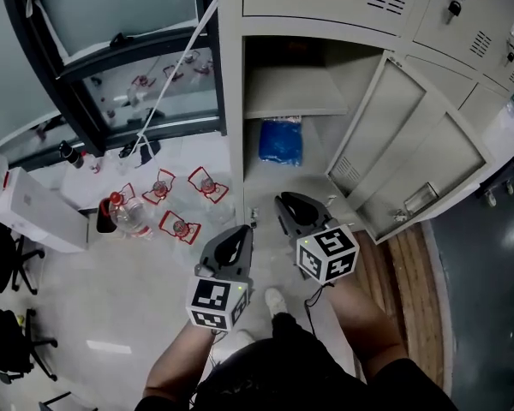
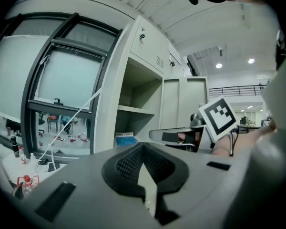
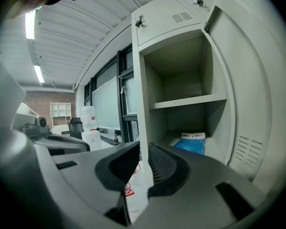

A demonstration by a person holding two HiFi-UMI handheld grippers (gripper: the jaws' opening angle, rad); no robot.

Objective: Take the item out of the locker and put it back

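A person stands facing an open grey locker (image 1: 231,101), seen from above, with a handheld gripper in each hand. Both bare forearms reach forward from the bottom of the head view, side by side, and both grippers point at the locker's open lower compartment without entering it.

The left gripper (image 1: 242,232) hangs in front of the locker's left front edge, above the pale floor. Its jaws are clenched tip to tip with nothing between them (image 2: 143,146). The right gripper (image 1: 284,202) is slightly further forward, just before the compartment's front edge. Its jaws stand a little apart and are empty, with the locker's front edge showing through the narrow gap (image 3: 144,148). The two grippers are near each other but do not touch.

A blue bag (image 1: 281,141) lies flat on the floor of the lower compartment, under the shelf (image 1: 291,92) and toward the back, well clear of both grippers. The locker door (image 1: 411,144) is swung wide open to the right.
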